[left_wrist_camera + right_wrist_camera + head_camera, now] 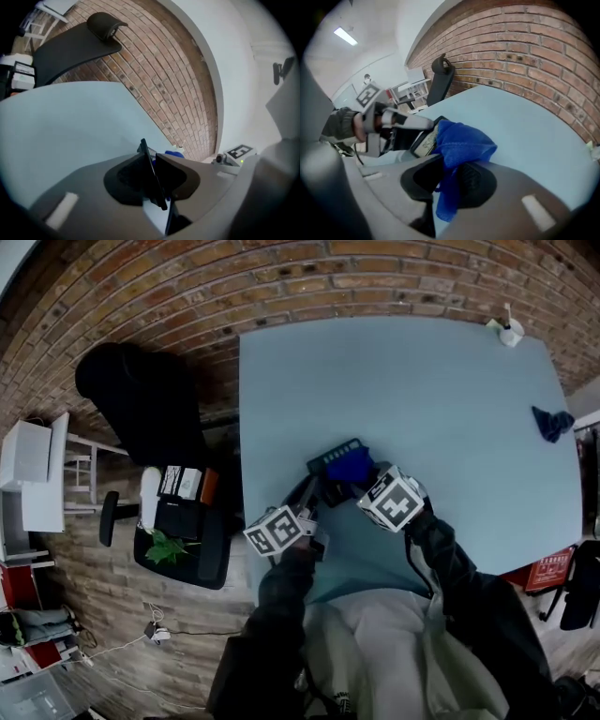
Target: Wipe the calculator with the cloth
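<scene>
Two things going on: left gripper (150, 160) pinches the calculator (423, 144) up on edge over the table (422, 381), right gripper (452, 176) clamps the blue cloth (461, 143) right by it. Looks like the wiping stage. Next I'd guess it rubs across the keys.

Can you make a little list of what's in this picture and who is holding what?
left gripper: shut on the calculator's edge
right gripper: shut on the blue cloth
wiping: blue cloth bunched right by the calculator; contact unclear
table: light blue
spare cloth: dark blue, lying alone near the table's right edge
</scene>
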